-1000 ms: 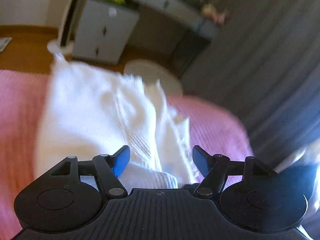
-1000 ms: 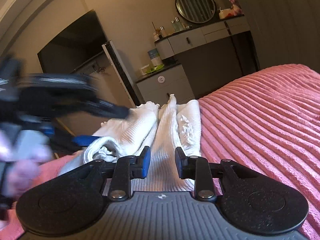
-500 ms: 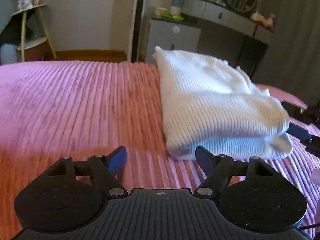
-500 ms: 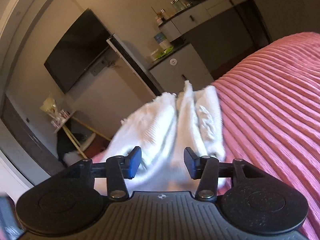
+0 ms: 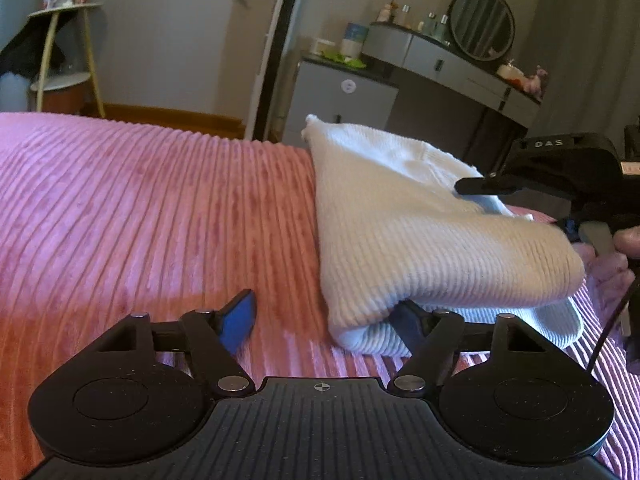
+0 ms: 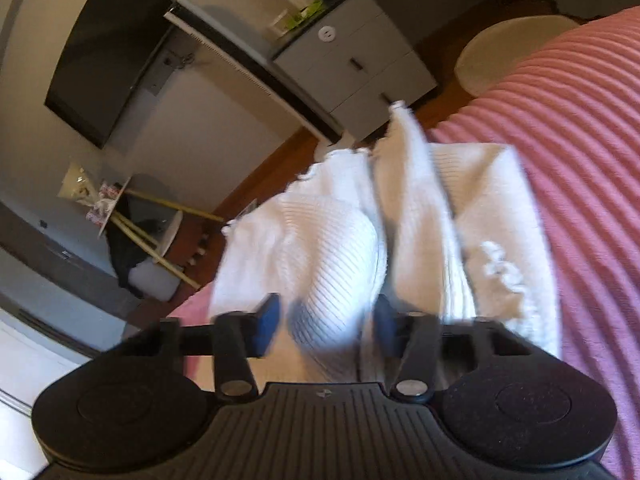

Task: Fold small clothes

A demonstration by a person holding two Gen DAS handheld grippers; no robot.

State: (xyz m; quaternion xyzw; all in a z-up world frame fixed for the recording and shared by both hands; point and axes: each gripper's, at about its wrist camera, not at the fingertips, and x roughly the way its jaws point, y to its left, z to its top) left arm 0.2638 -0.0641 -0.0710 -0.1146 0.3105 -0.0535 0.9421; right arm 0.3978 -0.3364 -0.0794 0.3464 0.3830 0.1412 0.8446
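A folded white ribbed knit garment point(image 5: 420, 232) lies on the pink corded bedspread point(image 5: 140, 200). My left gripper point(image 5: 324, 316) sits low at its near left corner, jaws wide and closing slightly. Its right finger is tucked against the fold's edge, its left finger over bare bedspread, and nothing is pinched. The right gripper's upper finger point(image 5: 480, 186) reaches over the garment's far right side. In the blurred right wrist view, my right gripper point(image 6: 326, 326) is closing around a bulging fold of the garment point(image 6: 332, 248), with a thin gap showing beside the left pad.
A hand point(image 5: 624, 248) holds the right gripper at the picture's right edge. Beyond the bed stand a grey drawer unit point(image 5: 344, 96), a dresser with a round mirror point(image 5: 480, 24) and a side table point(image 5: 60, 40). A wall television point(image 6: 104, 60) and a round white mat point(image 6: 508, 52) show too.
The left gripper dropped from above the garment to its near left corner, then held still. The right gripper swung sideways and rolled, its jaws spread, and a fold now sits between them.
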